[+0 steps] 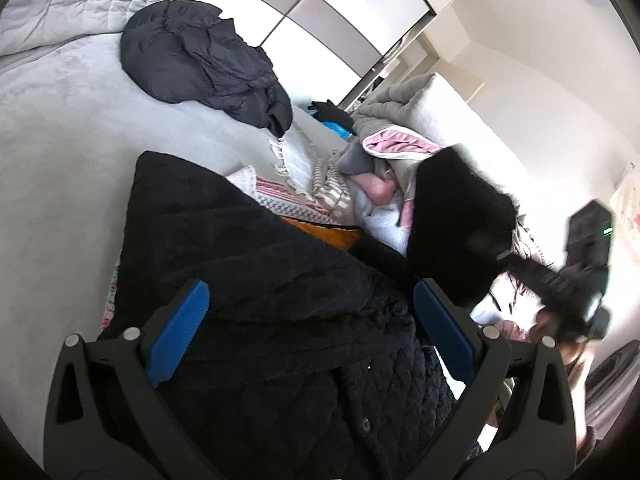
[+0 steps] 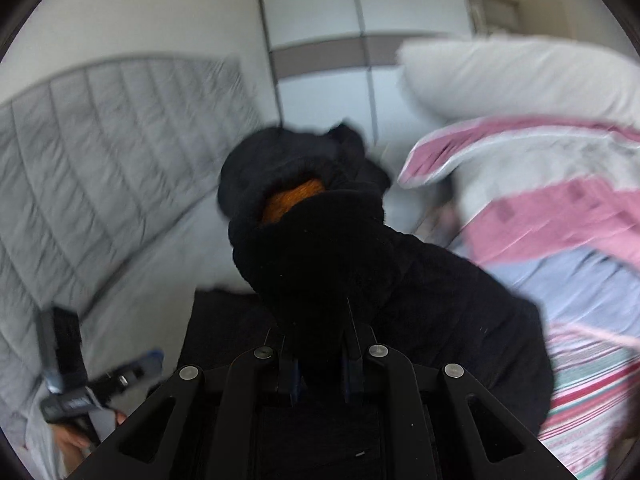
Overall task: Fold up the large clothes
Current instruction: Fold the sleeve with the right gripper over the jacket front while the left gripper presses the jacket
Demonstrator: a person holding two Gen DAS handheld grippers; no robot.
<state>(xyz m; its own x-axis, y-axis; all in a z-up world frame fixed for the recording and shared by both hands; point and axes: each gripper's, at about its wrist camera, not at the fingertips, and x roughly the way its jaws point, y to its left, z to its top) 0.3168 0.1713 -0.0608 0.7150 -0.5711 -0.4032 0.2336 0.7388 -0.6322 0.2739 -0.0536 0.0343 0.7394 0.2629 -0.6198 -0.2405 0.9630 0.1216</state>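
Beside the heaped laundry (image 1: 372, 184), the right gripper (image 2: 320, 360) pinches the black coat (image 1: 248, 280); the left gripper (image 1: 312, 336) stands spread above it.

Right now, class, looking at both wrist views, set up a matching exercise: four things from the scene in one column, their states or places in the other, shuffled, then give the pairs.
Column one:
1. left tool
2. right tool
3. dark puffer jacket
4. black quilted coat

Column two:
A. lying alone on the grey bed
B. open above black fabric
C. spread under the left tool
D. shut on black fleecy cloth

Pairs: 1-B, 2-D, 3-A, 4-C
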